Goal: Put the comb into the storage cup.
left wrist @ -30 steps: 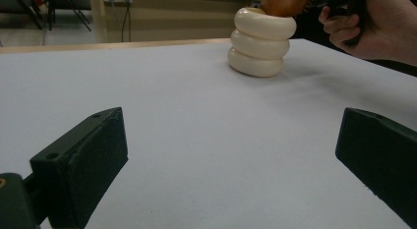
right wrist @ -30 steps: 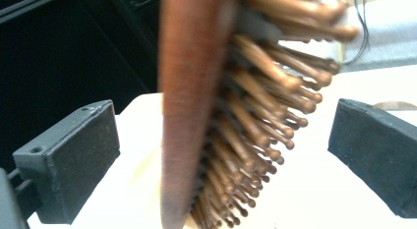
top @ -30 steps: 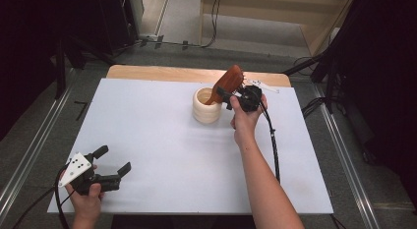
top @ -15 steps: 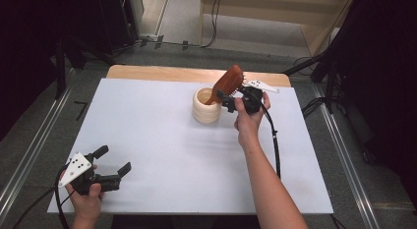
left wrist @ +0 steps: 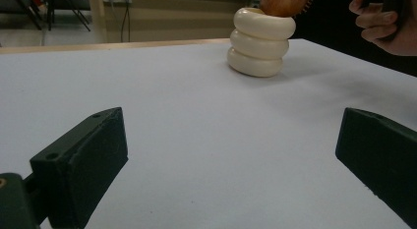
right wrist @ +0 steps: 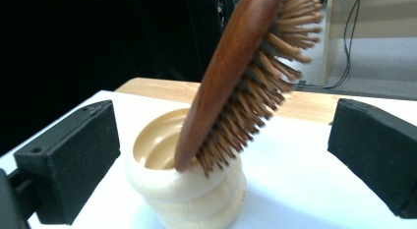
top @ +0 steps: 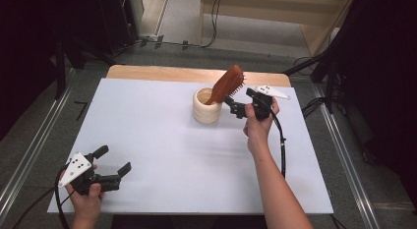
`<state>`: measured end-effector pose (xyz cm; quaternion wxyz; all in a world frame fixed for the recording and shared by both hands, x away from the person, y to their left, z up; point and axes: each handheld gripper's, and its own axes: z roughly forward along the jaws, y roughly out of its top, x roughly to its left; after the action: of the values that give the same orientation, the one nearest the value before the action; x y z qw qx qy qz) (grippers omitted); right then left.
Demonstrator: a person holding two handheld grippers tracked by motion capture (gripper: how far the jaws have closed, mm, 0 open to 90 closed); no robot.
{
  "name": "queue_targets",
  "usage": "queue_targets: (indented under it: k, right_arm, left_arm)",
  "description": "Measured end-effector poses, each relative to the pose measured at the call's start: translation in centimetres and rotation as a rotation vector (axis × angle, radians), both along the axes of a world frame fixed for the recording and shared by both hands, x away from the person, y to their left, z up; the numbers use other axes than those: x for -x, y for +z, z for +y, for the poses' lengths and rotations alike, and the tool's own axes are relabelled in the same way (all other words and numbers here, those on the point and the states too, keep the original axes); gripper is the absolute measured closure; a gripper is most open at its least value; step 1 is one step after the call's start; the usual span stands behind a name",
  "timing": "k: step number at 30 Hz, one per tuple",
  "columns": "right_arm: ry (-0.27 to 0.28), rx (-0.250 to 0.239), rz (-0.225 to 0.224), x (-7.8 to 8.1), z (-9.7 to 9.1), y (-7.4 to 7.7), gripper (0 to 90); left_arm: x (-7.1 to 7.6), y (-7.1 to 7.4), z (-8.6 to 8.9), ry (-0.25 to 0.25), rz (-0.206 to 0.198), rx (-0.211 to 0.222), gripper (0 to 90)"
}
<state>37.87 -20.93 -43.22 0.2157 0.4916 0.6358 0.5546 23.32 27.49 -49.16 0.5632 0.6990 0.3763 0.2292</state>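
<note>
A: Jaws first: the left gripper (top: 112,172) sits spread at the near corner of the white table (top: 162,155), holding nothing.

B: And the right gripper (right wrist: 223,155)?

A: Also spread, either side of the wooden hairbrush (right wrist: 236,76), gripping nothing. The brush leans handle-down in the cream ribbed cup (right wrist: 189,194).

B: Stiff, light, probably smooth-backed; pinch the head's edges.

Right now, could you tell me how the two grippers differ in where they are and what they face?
The right gripper is raised at the table's far side, just beside the cream ringed holder with the wooden hairbrush leaning in it; the left gripper sits low at the near left corner, far from both. The brush stands between the right gripper's jaws, untouched; the left gripper's jaws frame bare white table. Both are open and hold nothing.
</note>
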Motion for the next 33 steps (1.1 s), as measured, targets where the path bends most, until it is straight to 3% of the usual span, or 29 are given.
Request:
queue_targets:
  k: [19,33]
  right_arm:
    - [0.000,0.053,-0.009,3.8,-3.0,-1.5,0.0]
    - [0.033,0.107,-0.037,7.1,-3.7,-2.6,0.0]
  left_arm:
    - [0.0,0.0,-0.1,0.001,0.001,-0.012,0.0]
    - [0.1,0.0,-0.2,-0.003,0.000,-0.020,0.0]
